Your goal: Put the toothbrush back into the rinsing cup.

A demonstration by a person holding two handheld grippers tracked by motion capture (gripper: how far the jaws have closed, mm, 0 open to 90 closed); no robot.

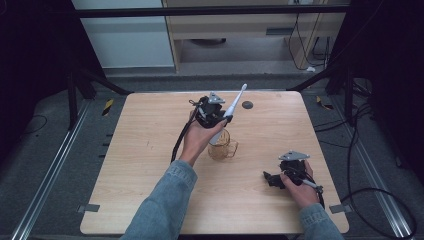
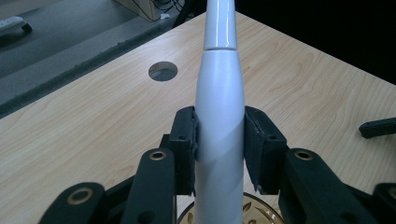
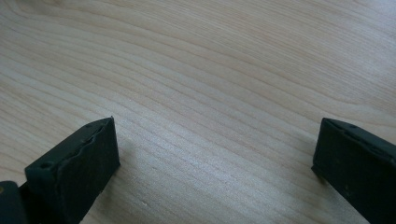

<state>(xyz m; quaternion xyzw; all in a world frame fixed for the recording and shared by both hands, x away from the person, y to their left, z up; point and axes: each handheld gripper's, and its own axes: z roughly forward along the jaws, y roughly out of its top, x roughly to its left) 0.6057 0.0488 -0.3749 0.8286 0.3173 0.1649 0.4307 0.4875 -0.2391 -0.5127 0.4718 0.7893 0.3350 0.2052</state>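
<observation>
the left gripper (image 2: 219,140) has its two black jaws pinched on the white handle of an electric toothbrush (image 2: 219,107), one pad pressing on each side of the thick part of the handle. in the left gripper view the toothbrush rises straight up between the pads and narrows toward its neck at the top edge. below the jaws, at the bottom edge of that view, the amber rim of a glass mug (image 2: 254,210) curves just under the handle's lower end.

in the high view the left gripper (image 1: 220,117) is held above the middle of the wooden table (image 1: 150,165), and the toothbrush (image 1: 229,114) leans, brush head up and away from the person, lower end down at the mug's (image 1: 222,147) mouth. whether the end sits inside the mug or just above it cannot be told. the mug stands upright on the table, its handle toward the right.

the right gripper (image 3: 215,154) has its jaws spread wide apart with bare wood grain between them, holding nothing. in the high view the right gripper (image 1: 272,179) rests low at the near right part of the table, well apart from the mug.

a small round grey hole (image 1: 247,104) sits in the tabletop near the far edge.
</observation>
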